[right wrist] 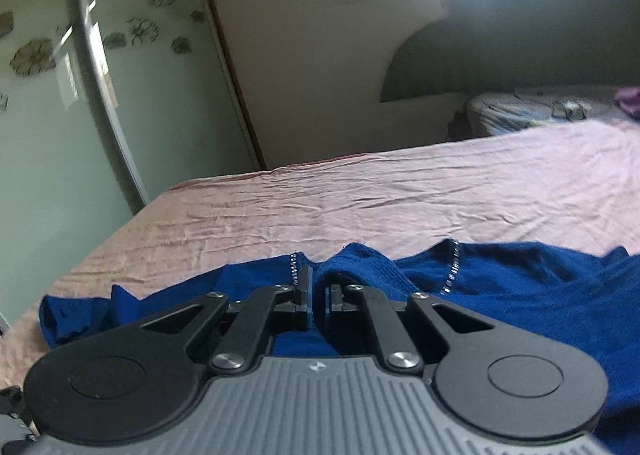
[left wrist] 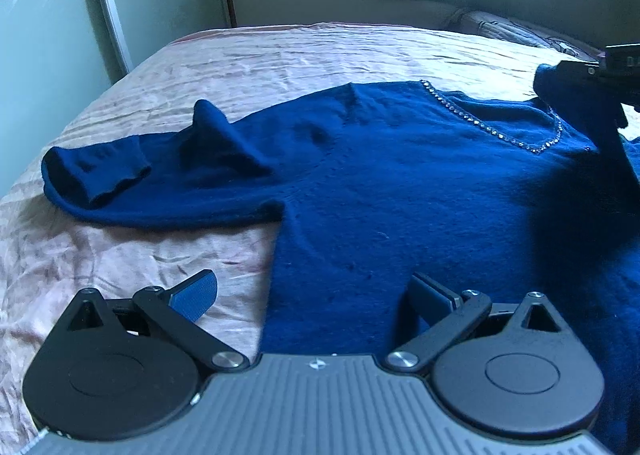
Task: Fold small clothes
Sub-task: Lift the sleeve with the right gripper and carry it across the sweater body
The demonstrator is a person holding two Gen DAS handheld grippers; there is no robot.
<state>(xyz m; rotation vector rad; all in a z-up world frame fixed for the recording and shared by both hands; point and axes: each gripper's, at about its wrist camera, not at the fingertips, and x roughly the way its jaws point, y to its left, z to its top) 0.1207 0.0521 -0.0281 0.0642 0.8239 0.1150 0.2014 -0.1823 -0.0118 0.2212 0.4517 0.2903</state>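
The blue sweater [left wrist: 384, 183] lies flat on the pink bedspread [left wrist: 248, 59], front up, its rhinestone-trimmed neckline [left wrist: 492, 131] toward the far right of the left wrist view and its hem toward that camera, so its long axis runs from near to far, leaning right. 1 sleeve [left wrist: 120, 179] stretches out to the left across that axis, its cuff doubled back and a ridge of knit standing up along it. The left gripper [left wrist: 316, 295] hovers just over the near hem edge with its jaws wide apart and nothing between them; 1 finger is over bare bedspread, the other over the knit. The right gripper [right wrist: 318, 299] has its jaws drawn together on a bunch of blue knit [right wrist: 344, 259] beside the neckline, lifted off the bed; in the left view it sits at the far right edge. Judging by this, the right hand is carrying the right side of the sweater inward across the body toward the left, while the left hand, nearer the hem and the outstretched sleeve, is placed to take that side.
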